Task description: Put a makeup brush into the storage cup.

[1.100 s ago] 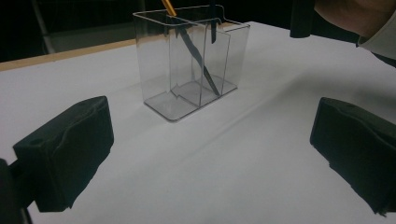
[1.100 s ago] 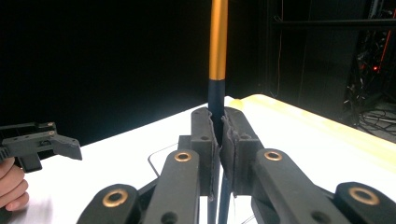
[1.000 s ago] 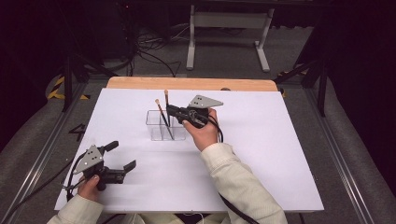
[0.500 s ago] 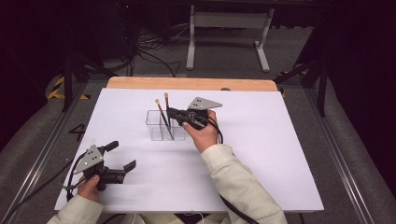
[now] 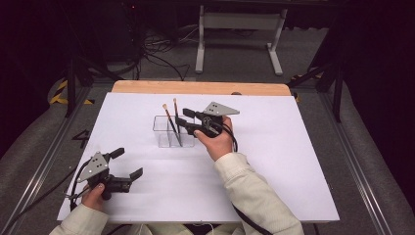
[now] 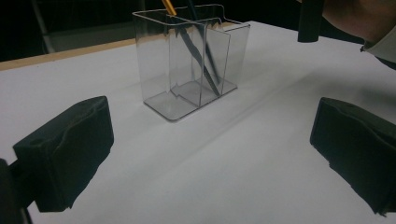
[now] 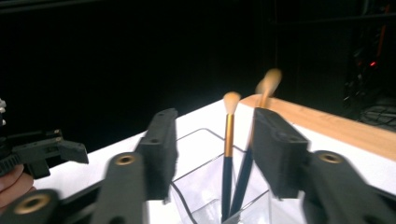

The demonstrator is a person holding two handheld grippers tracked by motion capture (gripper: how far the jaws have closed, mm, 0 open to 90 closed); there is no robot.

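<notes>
Clear plastic divided holder w/ two blue-handled makeup brushes blocks table centre; white tabletop around it lies open

No legible text, label, brand, number or sign in any view; the clear organiser, the two brushes, the white desk surface and both tongs carry no readable marking; yellow-and-black hazard striping on the floor at the left edge of the high view is a pattern only, no characters; a small red light at the upper right of the right gripper view gives no readable figure.
</notes>
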